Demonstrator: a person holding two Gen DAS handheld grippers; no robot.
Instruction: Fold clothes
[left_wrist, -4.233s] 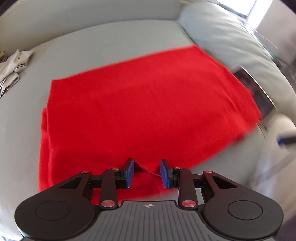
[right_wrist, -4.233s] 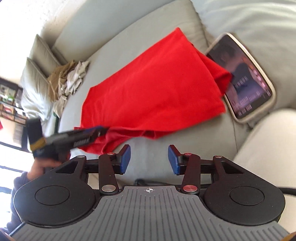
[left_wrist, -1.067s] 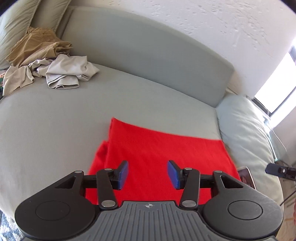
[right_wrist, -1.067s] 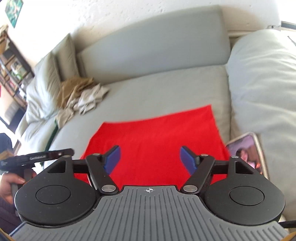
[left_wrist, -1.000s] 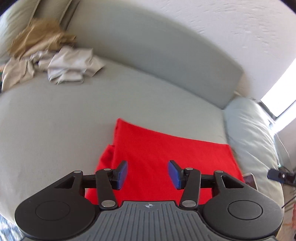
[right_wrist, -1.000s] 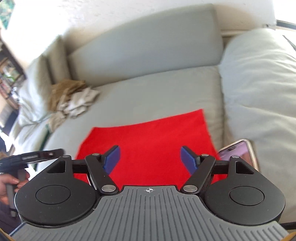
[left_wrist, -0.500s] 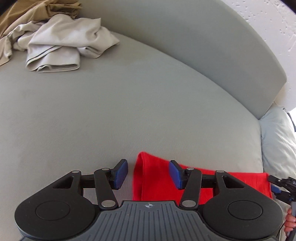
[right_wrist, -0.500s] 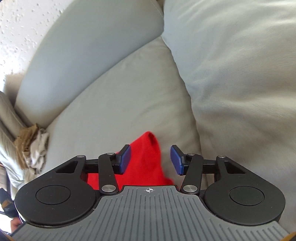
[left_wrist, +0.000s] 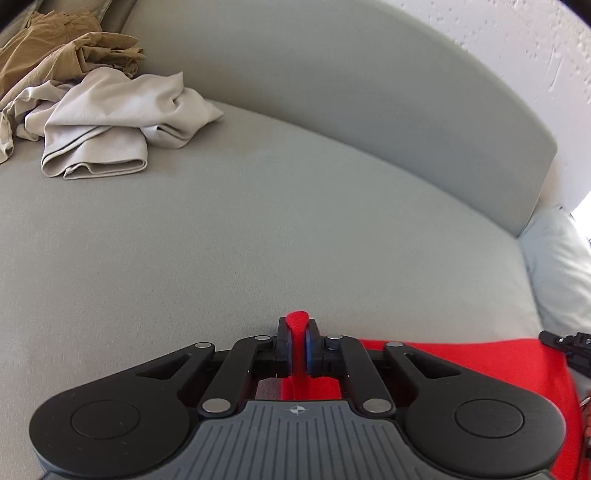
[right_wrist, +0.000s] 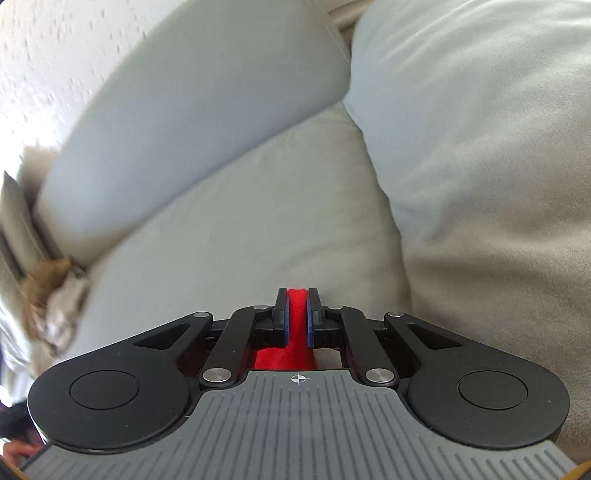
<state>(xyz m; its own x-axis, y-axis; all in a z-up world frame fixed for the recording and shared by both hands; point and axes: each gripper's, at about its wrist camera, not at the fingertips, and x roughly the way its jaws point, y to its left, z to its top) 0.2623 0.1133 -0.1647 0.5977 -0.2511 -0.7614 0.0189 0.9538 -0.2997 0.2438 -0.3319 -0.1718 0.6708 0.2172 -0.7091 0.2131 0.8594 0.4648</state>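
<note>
Here, both tongs pinch the red cloth (left_wrist: 461, 365) low on the sofa seat (left_wrist: 221, 251).

The left tongs (left_wrist: 296, 345) clamp one corner, a red tip poking past the pads; the right tongs (right_wrist: 297, 323) clamp another bunch near the seat's right edge, beside the armrest cushion (right_wrist: 480, 184). Crumpled beige clothes (left_wrist: 99, 122) lie at the seat's far left corner.

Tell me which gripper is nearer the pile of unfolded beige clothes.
Left. The left gripper pinches the red cloth across open cushion from the pile; the right gripper sees it far off, blurred.
</note>
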